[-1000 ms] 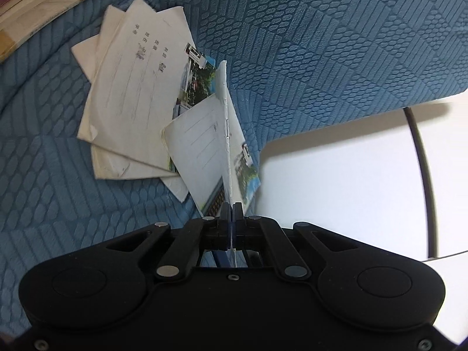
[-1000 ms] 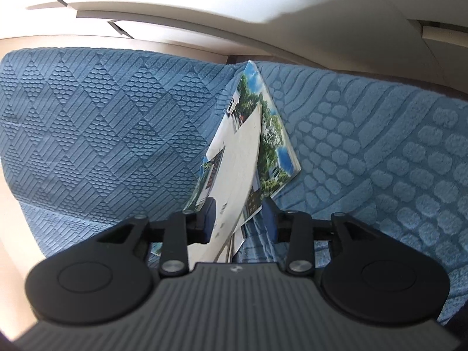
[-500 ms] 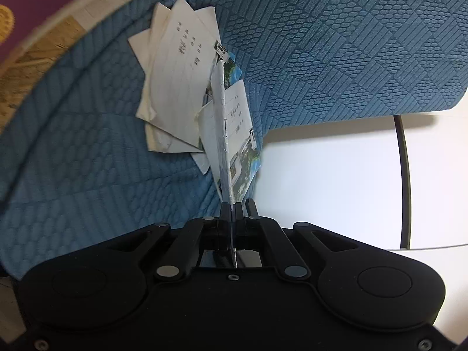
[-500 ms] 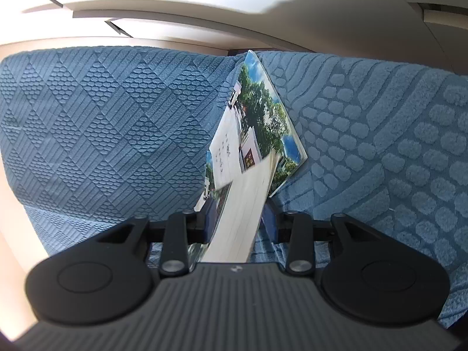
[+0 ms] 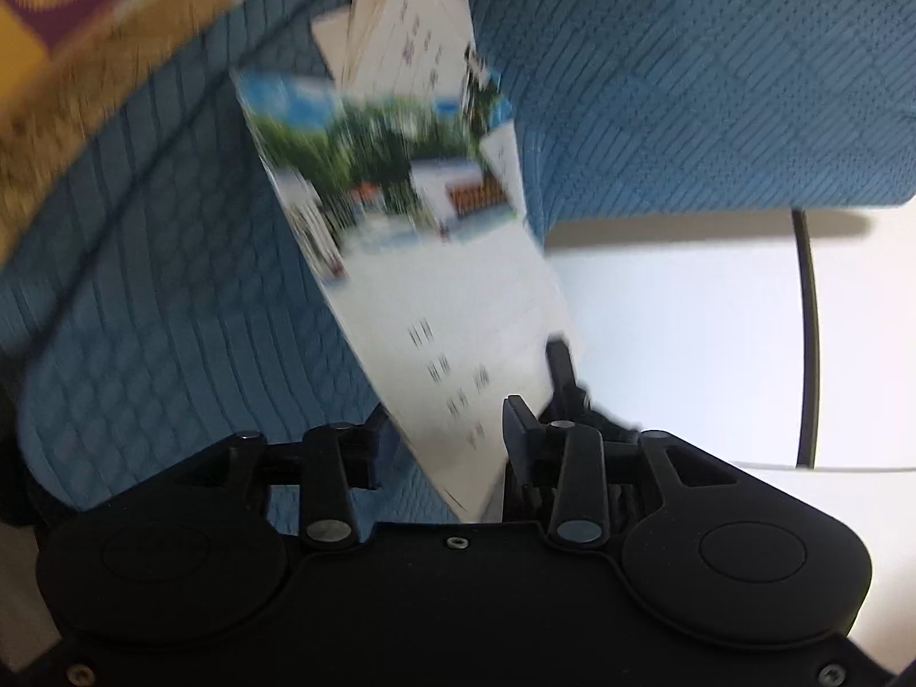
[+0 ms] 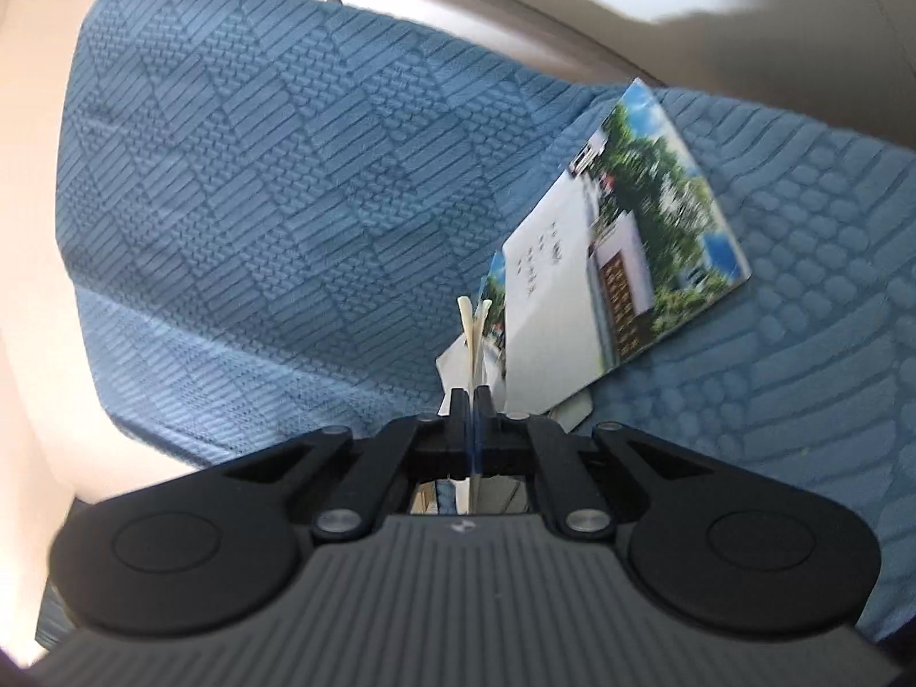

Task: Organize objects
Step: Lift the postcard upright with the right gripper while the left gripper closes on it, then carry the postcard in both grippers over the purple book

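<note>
the cloth point(image 6: 286, 183) is blue woven fabric, matt, with a raised quilted pattern. the cards point(image 5: 435, 297) are thin paper, printed and slightly glossy. the tongs point(image 5: 441, 446) look like matt black plastic with small shiny metal pins.

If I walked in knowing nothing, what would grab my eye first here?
Probably the bright postcard with green trees and blue sky, lying on the blue quilted cover. Next, the right gripper, shut on the edges of thin cards. In the left view, a blurred white card sits between the left gripper, whose jaws are opening.
</note>
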Tool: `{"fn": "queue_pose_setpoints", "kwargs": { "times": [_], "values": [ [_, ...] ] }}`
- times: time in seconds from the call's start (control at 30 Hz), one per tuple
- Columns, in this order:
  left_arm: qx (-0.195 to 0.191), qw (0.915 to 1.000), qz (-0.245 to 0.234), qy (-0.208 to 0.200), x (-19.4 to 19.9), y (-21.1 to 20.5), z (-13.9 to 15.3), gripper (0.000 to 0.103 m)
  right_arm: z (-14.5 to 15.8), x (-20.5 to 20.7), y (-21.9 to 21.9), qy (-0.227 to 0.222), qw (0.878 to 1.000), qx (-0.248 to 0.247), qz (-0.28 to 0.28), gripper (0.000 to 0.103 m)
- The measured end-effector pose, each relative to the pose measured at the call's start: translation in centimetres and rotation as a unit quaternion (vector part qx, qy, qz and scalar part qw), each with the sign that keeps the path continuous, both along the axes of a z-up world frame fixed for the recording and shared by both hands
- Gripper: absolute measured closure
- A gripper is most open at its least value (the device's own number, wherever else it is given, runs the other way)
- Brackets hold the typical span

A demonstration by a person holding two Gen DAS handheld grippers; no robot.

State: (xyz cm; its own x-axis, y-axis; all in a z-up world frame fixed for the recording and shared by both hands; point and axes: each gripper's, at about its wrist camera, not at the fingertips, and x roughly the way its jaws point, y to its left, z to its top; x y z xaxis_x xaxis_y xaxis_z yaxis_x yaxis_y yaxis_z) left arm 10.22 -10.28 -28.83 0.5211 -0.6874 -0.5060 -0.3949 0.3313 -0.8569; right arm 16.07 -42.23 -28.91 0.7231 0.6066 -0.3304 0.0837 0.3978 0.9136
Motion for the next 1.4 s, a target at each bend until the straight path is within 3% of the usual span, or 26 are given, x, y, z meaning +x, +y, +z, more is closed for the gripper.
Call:
{"fn": "queue_pose_setpoints", "kwargs": {
  "times": [0.27, 0.33, 0.47, 0.6, 0.83, 1.2, 1.4],
  "values": [
    [-0.028, 0.9995, 0.015, 0.004, -1.3, -0.7, -0.6, 0.067, 1.5, -0.9, 1.8, 0.005, 1.000, -0.017, -0.009, 0.099],
    [-0.033, 0.9992, 0.022, -0.003, -1.5, -0.2, -0.4, 0.082, 1.9, -1.0, 2.0, 0.006, 1.000, -0.021, -0.011, 0.099],
    [-0.045, 0.9985, 0.028, -0.014, -1.4, 1.2, 0.0, 0.090, 2.5, -1.2, 2.3, 0.005, 0.999, -0.035, -0.012, 0.099],
    [-0.047, 0.9981, 0.031, -0.026, -1.3, 2.4, 1.2, 0.092, 2.9, -1.7, 2.4, 0.008, 0.999, -0.043, -0.014, 0.099],
    [0.010, 0.9979, 0.029, -0.057, -1.4, 4.5, 4.7, 0.096, 4.9, -2.9, 4.0, -0.018, 0.996, -0.090, 0.011, 0.099],
    [0.002, 0.9955, 0.027, -0.091, -2.6, 7.2, 7.1, 0.097, 9.2, -6.1, 6.9, -0.066, 0.988, -0.137, 0.012, 0.099],
    [0.013, 0.9920, 0.023, -0.124, -2.4, 8.3, 9.7, 0.097, 10.6, -6.2, 7.9, -0.077, 0.988, -0.132, 0.009, 0.098]
  ]
}}
